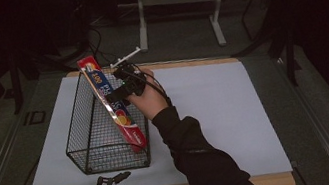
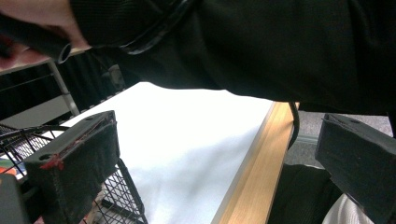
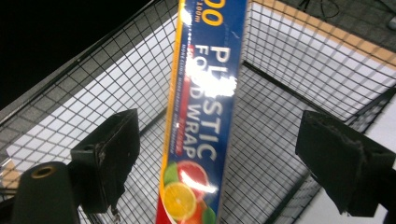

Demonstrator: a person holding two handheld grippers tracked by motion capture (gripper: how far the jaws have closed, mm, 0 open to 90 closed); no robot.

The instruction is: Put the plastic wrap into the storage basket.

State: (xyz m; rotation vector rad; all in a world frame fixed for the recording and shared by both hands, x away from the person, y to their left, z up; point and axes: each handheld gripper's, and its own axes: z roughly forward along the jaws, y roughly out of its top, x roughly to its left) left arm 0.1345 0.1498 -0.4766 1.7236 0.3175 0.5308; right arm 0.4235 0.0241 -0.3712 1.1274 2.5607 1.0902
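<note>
You're holding right gripper (image 1: pixel 119 91) released, jaws wide either side of blue-and-red plastic wrap box (image 3: pixel 205 116), now leaning against black wire basket (image 1: pixel 89 135) far rim. Left gripper (image 1: pixel 109 180) idling unclenched at near edge.

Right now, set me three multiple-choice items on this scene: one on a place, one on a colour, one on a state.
1. Where is the plastic wrap box?
A. flat on the white mat
B. standing tilted in the wire basket
C. on the floor

2. What colour is the box's main face?
A. blue
B. green
C. white

3. How is the right claw?
A. shut on the box
B. shut on the basket
C. open, pads apart from the box

Answers: 1 B, its low end sits in the basket and its top leans out. 2 A, blue carries the white lettering. 3 C, gaps show on both sides.
</note>
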